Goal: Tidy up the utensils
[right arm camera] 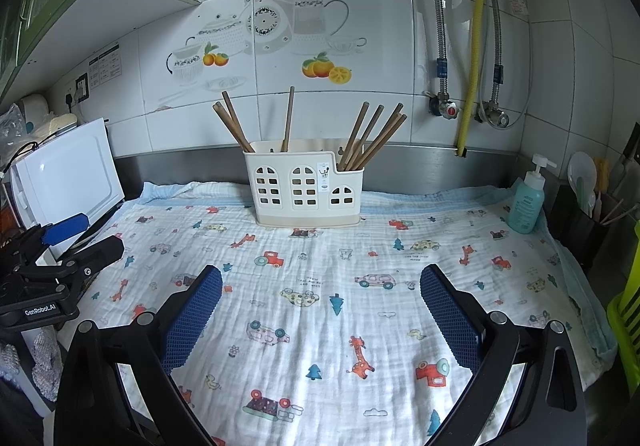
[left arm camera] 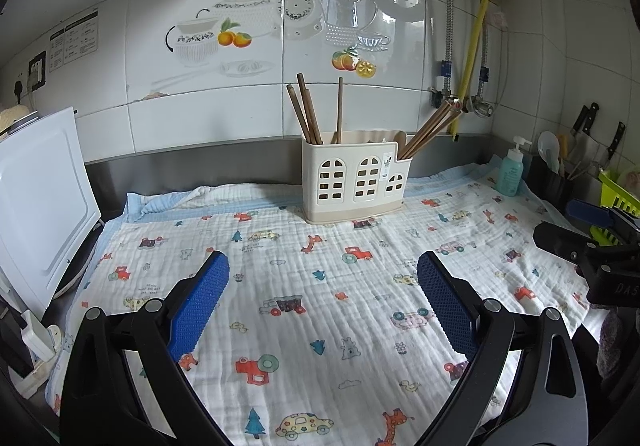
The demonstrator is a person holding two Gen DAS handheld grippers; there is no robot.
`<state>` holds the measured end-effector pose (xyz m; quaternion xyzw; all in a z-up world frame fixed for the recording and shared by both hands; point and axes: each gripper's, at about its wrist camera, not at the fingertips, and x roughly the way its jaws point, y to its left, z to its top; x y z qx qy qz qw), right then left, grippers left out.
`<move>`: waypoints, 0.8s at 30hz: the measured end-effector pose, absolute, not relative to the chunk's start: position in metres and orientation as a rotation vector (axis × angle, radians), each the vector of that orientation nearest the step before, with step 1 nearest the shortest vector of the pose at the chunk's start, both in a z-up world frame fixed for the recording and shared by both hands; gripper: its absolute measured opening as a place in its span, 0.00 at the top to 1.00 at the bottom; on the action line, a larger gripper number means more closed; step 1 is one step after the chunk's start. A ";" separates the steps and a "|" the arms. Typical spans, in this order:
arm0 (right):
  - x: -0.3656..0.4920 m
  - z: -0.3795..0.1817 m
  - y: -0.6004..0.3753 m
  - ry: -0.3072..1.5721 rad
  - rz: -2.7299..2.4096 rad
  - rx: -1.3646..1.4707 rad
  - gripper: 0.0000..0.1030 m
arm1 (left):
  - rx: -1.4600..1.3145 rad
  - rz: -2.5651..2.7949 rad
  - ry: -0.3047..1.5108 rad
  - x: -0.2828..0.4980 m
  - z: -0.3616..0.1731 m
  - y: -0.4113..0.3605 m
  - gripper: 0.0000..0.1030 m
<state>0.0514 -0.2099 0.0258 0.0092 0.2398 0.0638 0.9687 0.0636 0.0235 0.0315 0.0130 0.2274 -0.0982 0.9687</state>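
A cream plastic utensil holder with window-shaped holes stands at the back of a cloth printed with cars and giraffes. It also shows in the right wrist view. Brown chopsticks stand in its left compartment and more chopsticks lean out of its right one; they show in the right wrist view too. My left gripper is open and empty above the cloth. My right gripper is open and empty above the cloth.
A white board leans at the left. A teal pump bottle stands at the back right, with a black utensil pot and a green rack beyond it. Pipes and valves run down the tiled wall.
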 end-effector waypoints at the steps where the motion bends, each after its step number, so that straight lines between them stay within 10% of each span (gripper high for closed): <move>1: 0.051 0.026 -0.209 0.484 0.130 0.019 0.07 | 0.027 -0.199 0.459 0.064 0.032 0.023 0.09; 24: 0.052 0.024 -0.210 0.487 0.132 0.022 0.07 | 0.033 -0.192 0.451 0.065 0.032 0.024 0.09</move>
